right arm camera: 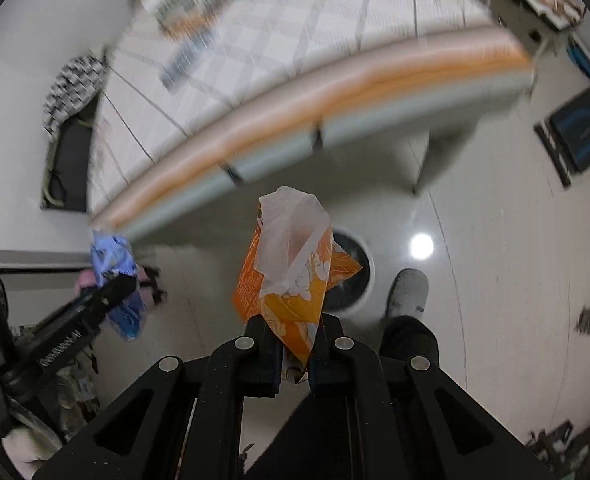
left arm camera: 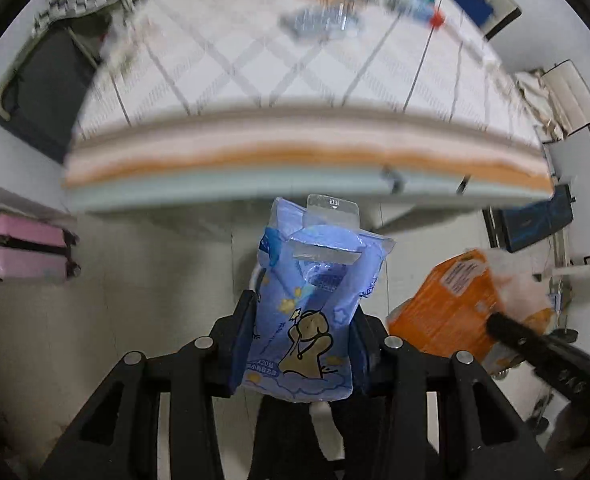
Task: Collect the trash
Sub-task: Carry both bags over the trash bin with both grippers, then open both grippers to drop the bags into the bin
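Both grippers loaded, held off the surface over the floor.
Left gripper [left arm camera: 301, 344] is clamped on a blue tissue pack [left arm camera: 315, 300]; right gripper [right arm camera: 295, 338] is pinched tight on an orange wrapper [right arm camera: 291, 276]. The checked surface [left arm camera: 295, 92], blurred, lies beyond both, with more litter at its far edge. A round bin [right arm camera: 355, 276] sits below the wrapper.

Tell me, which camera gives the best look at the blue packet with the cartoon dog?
The left wrist view. There the blue packet fills the centre, sharp, clamped in the left gripper, its printed dog and clear top tab readable. In the right wrist view it shows only small, blurred and crumpled at the left edge.
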{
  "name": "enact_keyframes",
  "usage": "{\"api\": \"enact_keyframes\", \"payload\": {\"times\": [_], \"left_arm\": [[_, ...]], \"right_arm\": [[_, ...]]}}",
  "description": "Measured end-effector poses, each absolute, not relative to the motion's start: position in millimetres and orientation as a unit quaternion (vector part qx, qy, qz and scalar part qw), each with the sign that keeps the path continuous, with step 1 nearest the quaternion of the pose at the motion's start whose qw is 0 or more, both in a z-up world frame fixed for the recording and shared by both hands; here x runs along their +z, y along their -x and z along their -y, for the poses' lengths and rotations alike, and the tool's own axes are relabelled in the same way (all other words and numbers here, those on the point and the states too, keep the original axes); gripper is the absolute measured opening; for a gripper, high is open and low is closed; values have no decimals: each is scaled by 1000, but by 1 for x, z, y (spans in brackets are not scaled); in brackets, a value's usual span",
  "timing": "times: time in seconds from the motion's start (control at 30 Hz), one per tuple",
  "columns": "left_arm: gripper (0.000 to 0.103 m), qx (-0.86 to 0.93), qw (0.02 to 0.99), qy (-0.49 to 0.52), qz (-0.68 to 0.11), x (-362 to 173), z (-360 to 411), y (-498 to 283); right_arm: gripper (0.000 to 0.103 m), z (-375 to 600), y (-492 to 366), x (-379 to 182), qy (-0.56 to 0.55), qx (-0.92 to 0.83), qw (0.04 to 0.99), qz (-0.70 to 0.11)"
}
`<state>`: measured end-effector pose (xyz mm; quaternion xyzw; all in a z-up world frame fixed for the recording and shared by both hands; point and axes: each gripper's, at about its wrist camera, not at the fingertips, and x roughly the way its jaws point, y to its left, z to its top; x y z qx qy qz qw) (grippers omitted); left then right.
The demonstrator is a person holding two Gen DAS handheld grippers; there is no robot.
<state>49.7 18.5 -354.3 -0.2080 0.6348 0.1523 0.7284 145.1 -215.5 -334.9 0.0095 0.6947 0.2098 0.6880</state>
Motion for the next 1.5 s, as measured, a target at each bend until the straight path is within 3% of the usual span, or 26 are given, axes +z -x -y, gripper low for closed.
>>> {"api": "enact_keyframes", "payload": {"times": [0.5,0.57,0.63,0.7,0.77,0.8,0.9,0.93,0.97,1.13,1.5], "left_arm": [[39,121,619,348,-693,-661,-31,-45],[45,109,604,368,-699,-692,-31,-46],[65,109,599,371,-701,-714,-31,-46],[75,114,601,367,-701,-722,-30,-46],[88,117,604,358,-702,-724,-29,-43],[97,122,607,347,-704,-723,-28,-40],[98,144,623,308,-705,-711,-25,-34],[98,153,627,290,-707,-704,-27,-30],[98,163,631,273,-707,-696,-26,-28],[98,187,645,225,-706,-662,-34,-12],[98,208,664,213,-686,-555,-31,0]], "right_arm": [[9,217,-137,-636,4,179,627,-758],[9,217,-140,-673,3,182,617,-766],[11,218,-139,-707,-3,184,604,-775],[20,219,-138,-734,-4,191,595,-781],[43,216,-138,-749,1,195,593,-781],[49,218,-137,-755,8,193,592,-782],[77,217,-134,-762,32,190,597,-779],[95,216,-132,-760,52,188,604,-773],[102,213,-132,-760,70,186,610,-767],[102,202,-128,-730,152,179,642,-730],[102,190,-124,-628,190,174,670,-696]]}}
